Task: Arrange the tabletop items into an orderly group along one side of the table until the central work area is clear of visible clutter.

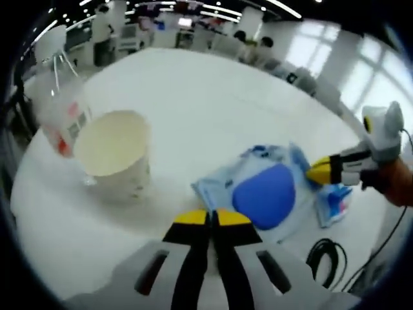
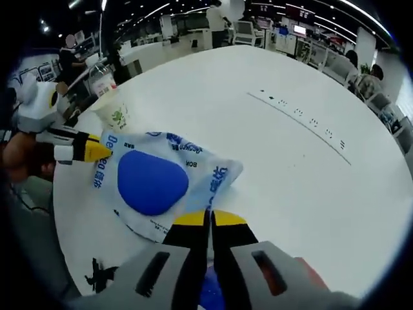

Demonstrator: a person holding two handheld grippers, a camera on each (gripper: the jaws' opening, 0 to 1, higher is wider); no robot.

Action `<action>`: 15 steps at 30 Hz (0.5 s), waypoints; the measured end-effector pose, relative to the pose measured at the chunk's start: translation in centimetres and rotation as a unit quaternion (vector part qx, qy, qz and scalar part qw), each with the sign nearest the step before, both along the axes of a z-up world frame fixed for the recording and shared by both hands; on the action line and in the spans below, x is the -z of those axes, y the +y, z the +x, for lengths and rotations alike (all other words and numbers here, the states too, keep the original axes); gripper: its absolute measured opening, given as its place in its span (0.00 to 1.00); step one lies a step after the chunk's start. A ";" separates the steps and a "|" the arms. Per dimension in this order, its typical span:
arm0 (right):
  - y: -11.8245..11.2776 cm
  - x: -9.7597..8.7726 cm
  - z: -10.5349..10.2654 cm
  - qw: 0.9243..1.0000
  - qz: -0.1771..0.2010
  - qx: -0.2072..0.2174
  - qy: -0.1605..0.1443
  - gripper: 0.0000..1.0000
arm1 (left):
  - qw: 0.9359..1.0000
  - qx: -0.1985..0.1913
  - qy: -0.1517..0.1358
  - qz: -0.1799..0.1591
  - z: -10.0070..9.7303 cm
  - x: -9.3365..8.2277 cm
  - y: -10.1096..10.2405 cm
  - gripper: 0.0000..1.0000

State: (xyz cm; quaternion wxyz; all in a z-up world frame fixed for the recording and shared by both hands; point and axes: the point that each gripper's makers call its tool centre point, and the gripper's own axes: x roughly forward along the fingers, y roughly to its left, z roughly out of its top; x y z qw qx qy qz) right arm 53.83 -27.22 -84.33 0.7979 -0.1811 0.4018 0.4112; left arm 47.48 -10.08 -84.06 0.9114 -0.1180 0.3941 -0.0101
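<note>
In the left gripper view, the left gripper (image 1: 210, 218) rises from the bottom centre, its two yellow-tipped jaws pressed together with nothing between them, hovering over a round white table (image 1: 213, 103). Just beyond the tips, right of centre, lies a flat pale-blue wipes pack (image 1: 258, 184) with a dark blue oval lid on top. At the right edge of the frame the right gripper (image 1: 321, 171) comes in, held by a person's hand (image 1: 395, 184), its yellow tips touching the pack's right side. At left of centre stands an open cream paper cup (image 1: 116, 152), and just behind it, at upper left, a clear plastic bottle (image 1: 58, 106) with a white and red label. A black cable (image 1: 326, 255) loops at lower right, by the table's edge. Desks and people fill the far background along the top. In the right gripper view, the right gripper (image 2: 209, 219) rises from the bottom centre, jaws clenched on the near edge of the wipes pack (image 2: 151, 181), which spreads across the lower left of the frame. At the left edge the left gripper (image 2: 97, 150) reaches in, its yellow tip touching the pack's far corner. The paper cup (image 2: 116, 113) and the bottle (image 2: 102, 81) stand at upper left, near the rim of the table (image 2: 284, 148), whose centre and right side are bare white.
</note>
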 end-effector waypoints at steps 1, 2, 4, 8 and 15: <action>0.0 -0.1 -0.2 1.000 0.000 -0.003 -0.001 0.01 | 1.000 0.003 -0.001 0.008 0.3 -0.1 0.2 0.00; 0.0 -0.1 -0.5 1.000 -0.001 -0.006 -0.003 0.01 | 1.000 0.005 -0.003 0.012 0.5 -0.2 0.4 0.00; -0.1 -0.1 -0.9 1.000 -0.001 -0.008 -0.005 0.01 | 1.000 0.013 -0.009 0.026 1.0 -0.6 0.5 0.00; -0.2 0.0 -1.5 1.000 0.003 -0.001 -0.002 0.01 | 0.998 0.026 -0.017 0.048 1.7 -1.2 0.5 0.00; 0.1 0.1 -2.6 1.000 0.008 0.003 0.002 0.02 | 0.998 0.019 -0.013 0.054 2.6 -0.9 1.1 0.00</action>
